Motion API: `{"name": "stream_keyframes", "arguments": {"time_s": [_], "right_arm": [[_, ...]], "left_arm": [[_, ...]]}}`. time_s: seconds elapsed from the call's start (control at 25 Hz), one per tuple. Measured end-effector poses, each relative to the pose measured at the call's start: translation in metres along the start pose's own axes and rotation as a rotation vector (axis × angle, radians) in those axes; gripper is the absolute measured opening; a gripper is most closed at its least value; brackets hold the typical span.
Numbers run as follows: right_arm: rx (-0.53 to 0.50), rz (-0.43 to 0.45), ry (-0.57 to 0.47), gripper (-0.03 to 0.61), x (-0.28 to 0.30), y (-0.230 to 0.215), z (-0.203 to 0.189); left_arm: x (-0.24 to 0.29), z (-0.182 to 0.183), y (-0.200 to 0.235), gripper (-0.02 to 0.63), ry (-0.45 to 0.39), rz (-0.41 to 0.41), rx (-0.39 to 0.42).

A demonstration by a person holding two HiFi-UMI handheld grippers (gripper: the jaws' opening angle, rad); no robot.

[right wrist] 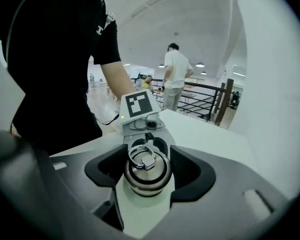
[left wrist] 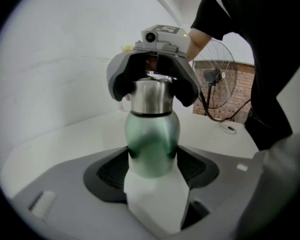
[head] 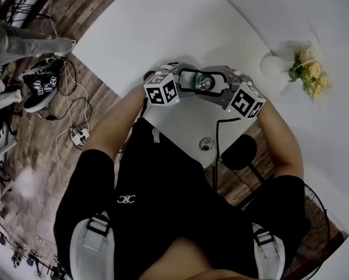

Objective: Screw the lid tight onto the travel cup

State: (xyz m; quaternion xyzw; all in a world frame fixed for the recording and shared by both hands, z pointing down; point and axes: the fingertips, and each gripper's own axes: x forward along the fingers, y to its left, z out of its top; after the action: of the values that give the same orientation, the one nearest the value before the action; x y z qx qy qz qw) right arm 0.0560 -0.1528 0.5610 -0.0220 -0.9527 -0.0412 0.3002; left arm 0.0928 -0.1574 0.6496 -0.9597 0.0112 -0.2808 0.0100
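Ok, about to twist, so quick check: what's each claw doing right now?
Left claw: closed on the travel cup, gripping its green body.
Right claw: closed on the steel lid, on top of the cup.

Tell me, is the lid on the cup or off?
On. The steel lid sits atop the green cup, meeting its shoulder. How tightly it is screwed, cannot tell.

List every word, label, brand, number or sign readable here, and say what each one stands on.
No text reads with certainty.
On the black shirt: a small white emblem, like interlocked letters, too small to read.
On the marker cubes: black-and-white square patterns, no letters.
On the travel cup and lid: no print visible.
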Motion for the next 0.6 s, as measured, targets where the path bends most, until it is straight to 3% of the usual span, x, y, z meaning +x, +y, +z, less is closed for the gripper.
{"name": "stream_keyframes", "arguments": {"time_s": [0.32, 0.6], "right_arm": [[0.194, -0.374, -0.215, 0.268, -0.01, -0.023, 0.016], [0.337, -0.711, -0.329, 0.268, -0.018, -0.034, 0.013]], "left_arm": [[-0.002, -0.001, 0.002, 0.354, 0.001, 0.13, -0.08], [-0.004, -0.002, 0.005, 0.357, -0.003, 0.24, -0.15]]}}
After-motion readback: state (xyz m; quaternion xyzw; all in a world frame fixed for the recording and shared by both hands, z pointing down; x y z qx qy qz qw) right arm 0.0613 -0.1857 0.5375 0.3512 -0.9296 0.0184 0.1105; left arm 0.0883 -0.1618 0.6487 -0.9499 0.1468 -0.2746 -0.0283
